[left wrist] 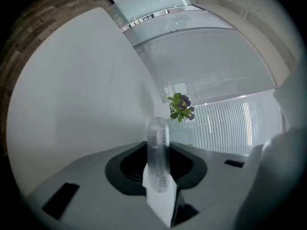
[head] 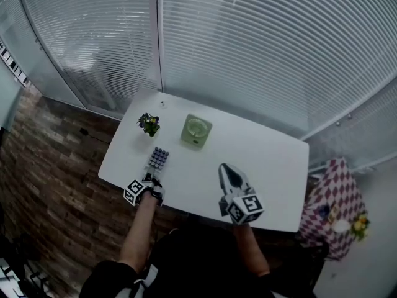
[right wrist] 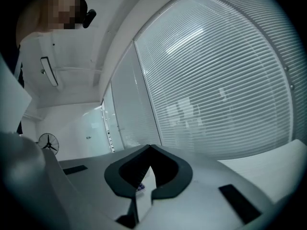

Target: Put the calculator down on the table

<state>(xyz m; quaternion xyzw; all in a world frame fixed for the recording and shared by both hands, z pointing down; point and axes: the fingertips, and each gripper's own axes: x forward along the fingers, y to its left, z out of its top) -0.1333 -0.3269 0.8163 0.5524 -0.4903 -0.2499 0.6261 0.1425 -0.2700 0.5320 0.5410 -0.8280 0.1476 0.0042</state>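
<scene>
The calculator (head: 159,159), pale with dark keys, lies face up low over the white table (head: 273,166) near its left edge. My left gripper (head: 153,180) is shut on its near end. In the left gripper view the calculator (left wrist: 157,138) shows edge-on between the jaws of that gripper (left wrist: 158,176), with the tabletop (left wrist: 81,99) close beside it. Whether it touches the table I cannot tell. My right gripper (head: 226,168) rests over the table's front middle, shut and holding nothing. In the right gripper view that gripper's (right wrist: 151,147) jaw tips meet.
A small potted plant (head: 149,124) (left wrist: 181,107) stands at the table's far left, just beyond the calculator. A pale green square clock (head: 196,131) sits to its right. Window blinds (head: 260,48) run behind the table. A checked cloth (head: 332,200) is at the right.
</scene>
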